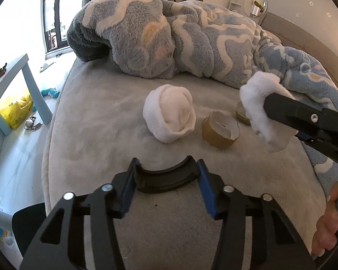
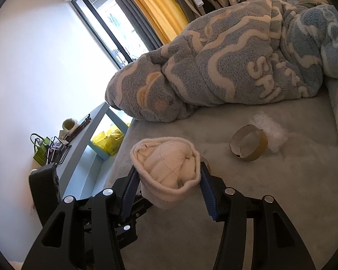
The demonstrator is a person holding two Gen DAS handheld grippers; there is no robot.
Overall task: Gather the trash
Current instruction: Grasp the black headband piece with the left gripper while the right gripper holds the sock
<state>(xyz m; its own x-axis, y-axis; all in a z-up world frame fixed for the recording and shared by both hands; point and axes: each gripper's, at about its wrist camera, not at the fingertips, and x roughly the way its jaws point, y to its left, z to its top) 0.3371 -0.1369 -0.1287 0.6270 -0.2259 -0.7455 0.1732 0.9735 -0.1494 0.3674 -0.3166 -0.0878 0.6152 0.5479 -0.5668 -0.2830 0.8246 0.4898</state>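
Your bed (image 1: 97,117) carried everything: grey cover, with a fluffy blue blanket (image 1: 169,33) heaped along its far edge.

Your left gripper (image 1: 166,168) hung over the near edge of the bed, its blue pads pressed on the two ends of a black curved piece (image 1: 166,182). What that piece was I could not tell. Your right gripper (image 2: 166,176) was clamped on a rolled white sock (image 2: 164,164), held clear of the bed near its right edge.

Beyond the left gripper, toward the middle of the bed, a second rolled sock (image 1: 169,112) lay just beside a spent tape roll (image 1: 220,129). That roll was brown card, standing on its rim, with a torn white lining. Another tape roll (image 1: 242,112) sat partly hidden behind the held sock. From the right wrist, a crumpled clear wrapper (image 2: 268,132) touched the far side of a tape roll.

I judged you were mid-collection, with both grippers loaded and nothing yet dropped off. Your next move called for a place to unload. A yellow bag (image 1: 13,110) under the blue side table (image 1: 22,74) off the left edge looked likely, though I could not confirm it. The card rolls should have crushed easily, so they called for a light squeeze.
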